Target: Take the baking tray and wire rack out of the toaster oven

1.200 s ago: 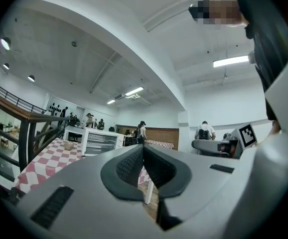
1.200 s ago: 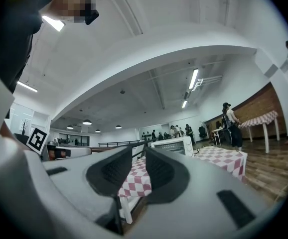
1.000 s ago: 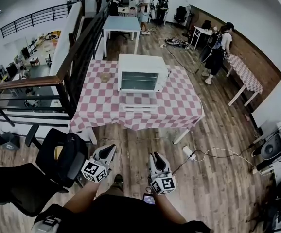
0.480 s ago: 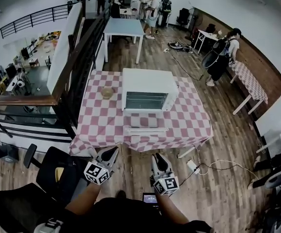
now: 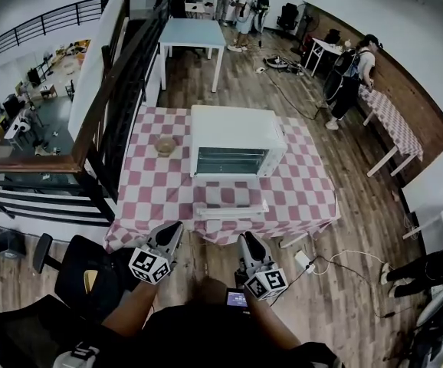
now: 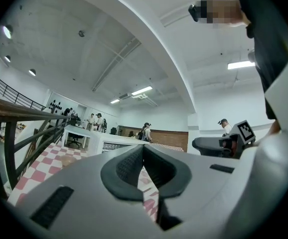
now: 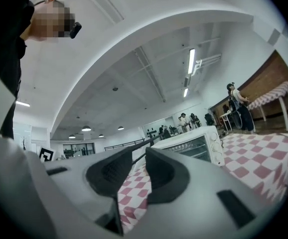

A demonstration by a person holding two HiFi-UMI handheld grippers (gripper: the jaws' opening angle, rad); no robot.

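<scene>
Left tool [image 5: 170, 231] pinched together, right tool [image 5: 247, 244] narrowly parted, both empty, held level short of table [image 5: 149, 198]: reach not yet begun. Toaster oven [image 5: 235, 125] door [image 5: 229, 209] lies flat, interior reachable.

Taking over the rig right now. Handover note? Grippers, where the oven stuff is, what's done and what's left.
Left gripper: jaws together, empty, held short of the table.
Right gripper: jaws slightly apart, nothing between them, also short of the table.
Toaster oven: mid-table, facing you. Its door looks folded down in front.
Wire rack: bars show in the oven mouth. The baking tray can't be made out, and neither is out on the cloth.
A small bowl sits to the oven's left.
Done: door apparently open.
Left: reach in, pull out tray and rack.
</scene>
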